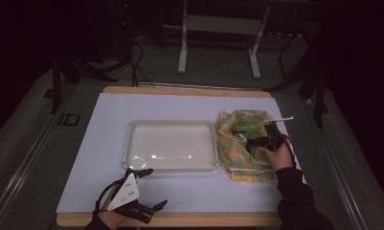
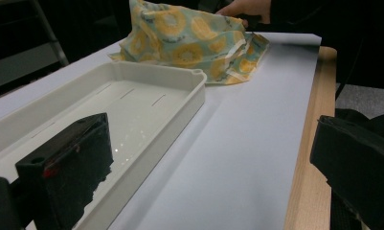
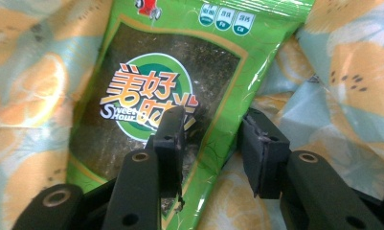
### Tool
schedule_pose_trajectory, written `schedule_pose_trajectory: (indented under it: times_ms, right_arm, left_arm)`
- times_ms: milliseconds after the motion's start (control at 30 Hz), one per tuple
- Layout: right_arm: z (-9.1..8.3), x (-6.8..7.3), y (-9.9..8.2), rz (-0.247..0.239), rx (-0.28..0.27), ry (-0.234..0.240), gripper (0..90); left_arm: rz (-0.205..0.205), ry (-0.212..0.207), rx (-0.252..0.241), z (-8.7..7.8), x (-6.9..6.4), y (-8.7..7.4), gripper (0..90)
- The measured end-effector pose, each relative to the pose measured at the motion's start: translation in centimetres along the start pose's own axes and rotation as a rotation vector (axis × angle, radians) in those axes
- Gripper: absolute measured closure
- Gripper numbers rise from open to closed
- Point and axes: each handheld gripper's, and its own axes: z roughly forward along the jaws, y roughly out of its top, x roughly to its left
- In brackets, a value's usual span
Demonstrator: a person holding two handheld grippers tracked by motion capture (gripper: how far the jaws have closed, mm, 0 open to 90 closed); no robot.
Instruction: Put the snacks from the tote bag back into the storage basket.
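Where the person's left hand (image 1: 108,211) comes in at the near edge of the table (image 1: 180,219), the left gripper (image 1: 149,189) rests low over the white sheet (image 1: 189,191), its jaws spread wide with nothing between them. One jaw reaches toward the near left corner of the white tray (image 1: 171,144) and the other lies out along the wooden edge. In the left gripper view the same two black jaws stand far apart at the bottom corners, the left one in front of the tray's (image 2: 132,76) bare inside, the right one over the wood strip at the table's (image 2: 319,143) border.

The tray sits in the middle of the sheet, shallow and rectangular, with a few glints of light on its floor. Just beside its right end lies a cloth bag (image 1: 237,158) printed with yellow-orange rounds on pale blue-green, rumpled and open at the top; from the left gripper view the bag (image 2: 189,38) rises as a soft heap beyond the tray's far end, with a hand at its back.

Inside that bag, the right hand (image 1: 278,155) holds the right gripper (image 1: 249,140) over a green snack packet (image 1: 244,128). In the right gripper view the packet (image 3: 170,72) lies on the bag's fabric (image 3: 31,81), marked "Sweet Hour" under orange characters. The right gripper (image 3: 211,139) has its jaws parted about the packet's lower right edge, one over the printed face and one past the edge over the cloth, not closed on it.
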Motion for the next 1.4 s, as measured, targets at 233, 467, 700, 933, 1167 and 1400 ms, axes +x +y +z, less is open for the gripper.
schedule_pose_trajectory:
  times_ms: [233,467,700,933,1167,1400]
  right_arm:
    - [0.4,0.5,0.2,-0.005,0.031,-0.028,72.3]
    - [0.6,2.1,0.4,-0.054,0.055,-0.111,83.7]
    - [0.2,1.4,0.3,0.002,0.041,-0.061,88.7]
    - [0.0,1.5,0.4,0.008,0.03,-0.056,89.0]
    - [-1.6,1.4,0.7,0.028,-0.012,-0.048,89.1]
    - [-2.9,1.2,0.4,0.039,-0.046,-0.051,89.1]
  left_arm:
    - [0.002,0.0,0.0,0.0,-0.1,0.0,1.3]
    - [0.006,0.0,0.005,0.0,-0.1,0.0,1.3]
    - [0.005,0.0,0.005,0.0,-0.1,0.0,1.3]
    - [0.005,0.001,0.007,0.1,0.0,0.0,1.3]
    - [0.006,0.003,0.005,0.0,0.0,0.0,1.3]
    - [0.006,0.001,0.007,0.1,0.0,0.0,1.3]
